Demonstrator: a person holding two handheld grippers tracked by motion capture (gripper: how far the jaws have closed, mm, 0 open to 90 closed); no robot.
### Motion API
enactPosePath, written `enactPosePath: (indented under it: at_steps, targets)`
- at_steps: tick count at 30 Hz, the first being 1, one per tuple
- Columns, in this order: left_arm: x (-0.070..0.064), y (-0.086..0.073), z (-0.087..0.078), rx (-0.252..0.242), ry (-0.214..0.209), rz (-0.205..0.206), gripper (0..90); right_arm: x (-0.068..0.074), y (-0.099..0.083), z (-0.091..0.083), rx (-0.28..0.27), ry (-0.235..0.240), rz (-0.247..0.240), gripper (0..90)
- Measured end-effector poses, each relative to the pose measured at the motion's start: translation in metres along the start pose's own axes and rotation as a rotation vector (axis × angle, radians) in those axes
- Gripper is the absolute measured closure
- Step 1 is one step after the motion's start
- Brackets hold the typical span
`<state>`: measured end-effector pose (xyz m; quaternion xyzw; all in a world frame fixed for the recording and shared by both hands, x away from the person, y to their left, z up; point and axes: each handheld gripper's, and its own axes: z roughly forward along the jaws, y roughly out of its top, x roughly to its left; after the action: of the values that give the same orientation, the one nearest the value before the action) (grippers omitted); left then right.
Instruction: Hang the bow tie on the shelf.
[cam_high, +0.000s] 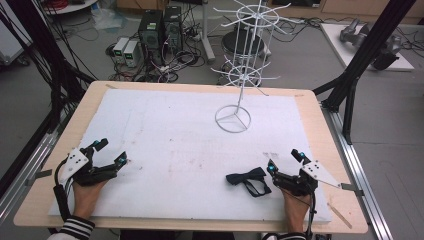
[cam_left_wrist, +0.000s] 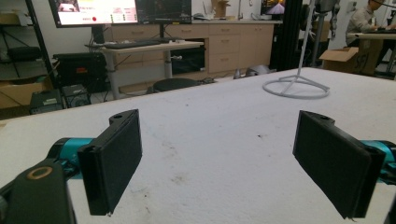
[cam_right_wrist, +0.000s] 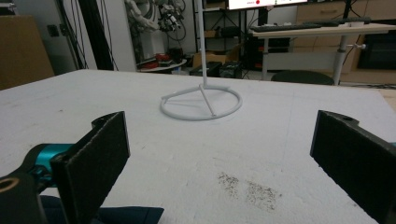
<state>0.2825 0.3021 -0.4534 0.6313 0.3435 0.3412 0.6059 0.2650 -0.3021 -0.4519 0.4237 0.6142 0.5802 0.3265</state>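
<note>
Your right tongs (cam_high: 283, 161) rest low on the near right part of the counter, jaws spread wide apart with nothing between them. Just beside their left jaw lies the dark navy fabric bow tie (cam_high: 248, 179), flat on the white foam sheet (cam_high: 175, 140), its thin strap looped out toward your right hand (cam_high: 295, 207). From the right gripper view, a dark blue edge of that bow tie (cam_right_wrist: 126, 215) shows at the bottom, under and beside the left jaw; whether the jaw touches the cloth cannot be told.

Your left tongs (cam_high: 111, 152) sit well apart from the bow tie, at the near left of the counter, also gaping open and holding nothing. The left gripper view shows their two black padded jaws standing far apart over bare foam marked with small dark specks. Your left hand (cam_high: 87, 196) wears a black-and-white striped cuff (cam_high: 77, 227).

Farther back, right of the middle, stands the white wire display rack (cam_high: 243, 60) with spoked tiers of hooks on a thin pole, rising from a ring-shaped base (cam_high: 232, 119) on the foam. That ring base (cam_right_wrist: 201, 103) lies straight ahead of the right tongs.

The foam sheet covers most of the pale wooden counter (cam_high: 320, 125).
</note>
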Motion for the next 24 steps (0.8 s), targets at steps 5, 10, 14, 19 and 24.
enactPosePath:
  at_steps: [5, 10, 14, 19, 24]
  targets:
    - [-0.0004, 0.0002, 0.0001, 0.003, -0.001, 0.007, 16.0, -0.0009, 0.0001, 0.0003, -0.001, -0.001, 0.006, 3.7]
    - [-0.0008, 0.0001, 0.0004, 0.003, 0.004, 0.005, 16.0, 0.0002, 0.0000, 0.0000, -0.001, -0.010, -0.001, 3.6]
    - [-0.0005, 0.0002, 0.0000, 0.003, 0.004, 0.008, 16.0, 0.0009, 0.0001, 0.0005, 0.003, -0.015, -0.002, 3.6]
    - [-0.0007, 0.0002, 0.0001, 0.002, 0.005, 0.009, 16.0, -0.0004, 0.0003, 0.0006, -0.003, -0.015, 0.002, 3.7]
    - [-0.0006, 0.0002, 0.0000, 0.003, 0.004, 0.008, 16.0, -0.0008, 0.0004, -0.0002, -0.006, -0.021, 0.016, 3.7]
